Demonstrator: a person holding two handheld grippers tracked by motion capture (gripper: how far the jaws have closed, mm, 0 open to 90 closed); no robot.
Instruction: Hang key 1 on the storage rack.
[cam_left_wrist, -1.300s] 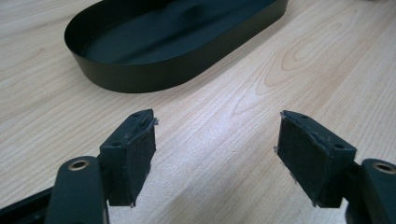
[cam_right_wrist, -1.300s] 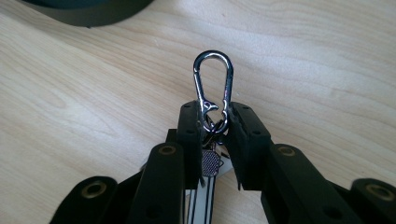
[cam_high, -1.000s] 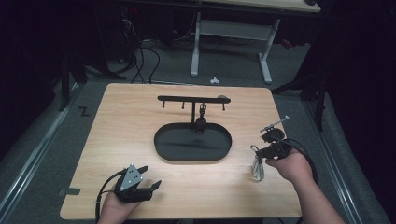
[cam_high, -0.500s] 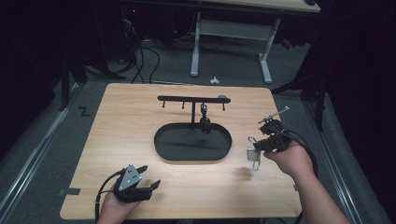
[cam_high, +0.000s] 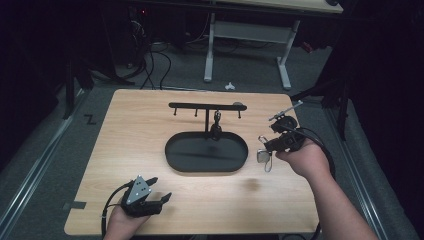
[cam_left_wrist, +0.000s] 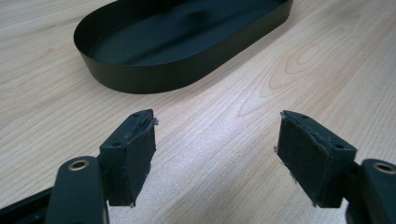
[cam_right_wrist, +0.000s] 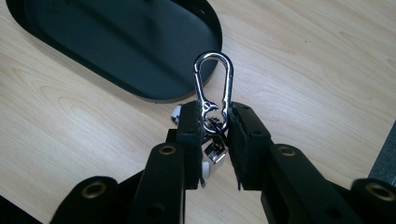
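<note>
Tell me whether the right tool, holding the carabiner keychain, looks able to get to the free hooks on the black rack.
Probably yes: the right tool, shut on the carabiner keychain, is raised beside the tray, and bare table lies between it and the rack.

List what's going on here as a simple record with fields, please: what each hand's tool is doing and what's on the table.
right gripper: fingers shut on a silver carabiner keychain, held above the table beside the tray
left gripper: fingers open, nothing between them, low over the table's near edge
tray: black, oval, mid-table
hook rack: black bar on a post rising from the tray's far side, a small dark item hanging from it
table: light wood
</note>
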